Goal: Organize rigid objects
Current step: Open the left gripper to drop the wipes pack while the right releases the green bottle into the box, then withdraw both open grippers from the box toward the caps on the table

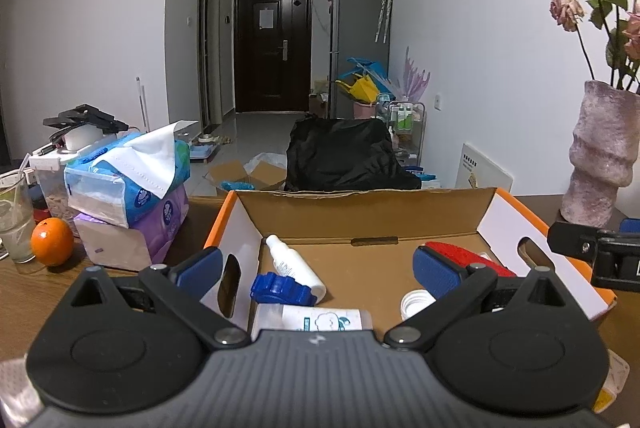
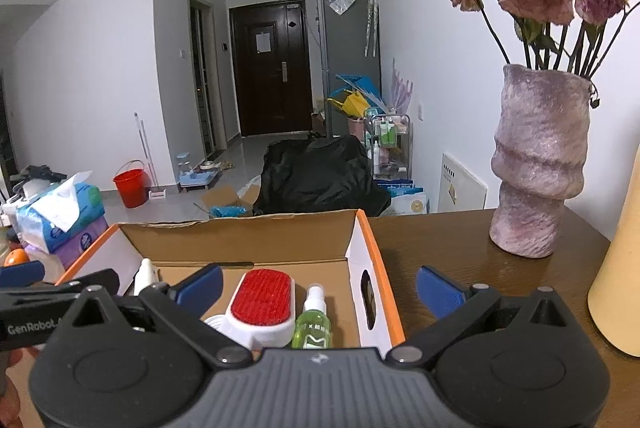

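An open cardboard box with orange edges [image 1: 362,216] [image 2: 248,240] stands on the brown table. In it lie a white spray bottle [image 1: 294,262], a blue toothed piece [image 1: 280,288], a white labelled container [image 1: 316,318], a white cap [image 1: 416,302], a red-and-white lint brush [image 2: 262,304] and a green spray bottle [image 2: 313,324]. My left gripper [image 1: 318,268] is open and empty, above the box's near part. My right gripper [image 2: 318,286] is open and empty, straddling the box's right wall.
Tissue packs [image 1: 128,184], an orange [image 1: 52,241] and a glass [image 1: 14,216] stand left of the box. A pink vase with dried roses [image 2: 536,164] stands at the right, with a yellow object [image 2: 618,268] beside it.
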The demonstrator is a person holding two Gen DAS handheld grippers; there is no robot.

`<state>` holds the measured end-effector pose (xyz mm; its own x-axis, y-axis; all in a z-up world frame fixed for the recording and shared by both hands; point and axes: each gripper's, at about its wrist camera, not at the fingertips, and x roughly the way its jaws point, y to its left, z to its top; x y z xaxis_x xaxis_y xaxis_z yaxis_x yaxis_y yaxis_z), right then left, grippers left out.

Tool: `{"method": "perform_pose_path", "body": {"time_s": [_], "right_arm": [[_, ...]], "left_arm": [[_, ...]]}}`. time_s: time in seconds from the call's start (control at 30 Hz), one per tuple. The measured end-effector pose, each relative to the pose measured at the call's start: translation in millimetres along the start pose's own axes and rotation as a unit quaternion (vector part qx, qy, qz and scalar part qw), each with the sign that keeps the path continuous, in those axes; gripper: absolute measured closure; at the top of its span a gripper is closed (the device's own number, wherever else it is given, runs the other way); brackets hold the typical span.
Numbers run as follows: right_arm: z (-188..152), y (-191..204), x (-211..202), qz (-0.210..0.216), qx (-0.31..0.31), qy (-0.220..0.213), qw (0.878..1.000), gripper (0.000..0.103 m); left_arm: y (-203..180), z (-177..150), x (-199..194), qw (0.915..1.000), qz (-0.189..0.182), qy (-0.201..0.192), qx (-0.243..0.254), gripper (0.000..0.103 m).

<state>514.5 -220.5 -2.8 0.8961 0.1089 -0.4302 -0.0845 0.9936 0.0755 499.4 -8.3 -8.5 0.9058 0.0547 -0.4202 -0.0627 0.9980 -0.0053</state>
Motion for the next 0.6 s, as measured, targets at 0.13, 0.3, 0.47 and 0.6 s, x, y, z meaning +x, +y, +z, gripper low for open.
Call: {"method": "perform_pose_path", "body": {"time_s": [0.13, 0.3, 0.47, 0.6], "right_arm": [[-4.6, 0.9, -13.0, 0.001, -0.007, -0.005, 1.000, 0.000], [-13.7, -0.2, -26.0, -0.001, -0.016, -0.004, 1.000, 0.000], [-22.3, -2.3, -41.5, -0.003, -0.018, -0.005, 1.000, 0.000], [-28.4, -3.6, -53.0, -0.004, -0.020, -0.005, 1.000, 0.000]], "left_arm": [[0.5, -3.8, -7.7, 1.0000, 0.000, 0.000, 0.003, 0.000], [0.9, -10.5, -20.6, 1.0000, 0.002, 0.000, 0.006, 0.000], [2.5, -17.2, -32.4, 1.0000, 0.003, 0.001, 0.007, 0.000], [3.0, -22.4, -40.7, 1.0000, 0.003, 0.004, 0.007, 0.000]]}}
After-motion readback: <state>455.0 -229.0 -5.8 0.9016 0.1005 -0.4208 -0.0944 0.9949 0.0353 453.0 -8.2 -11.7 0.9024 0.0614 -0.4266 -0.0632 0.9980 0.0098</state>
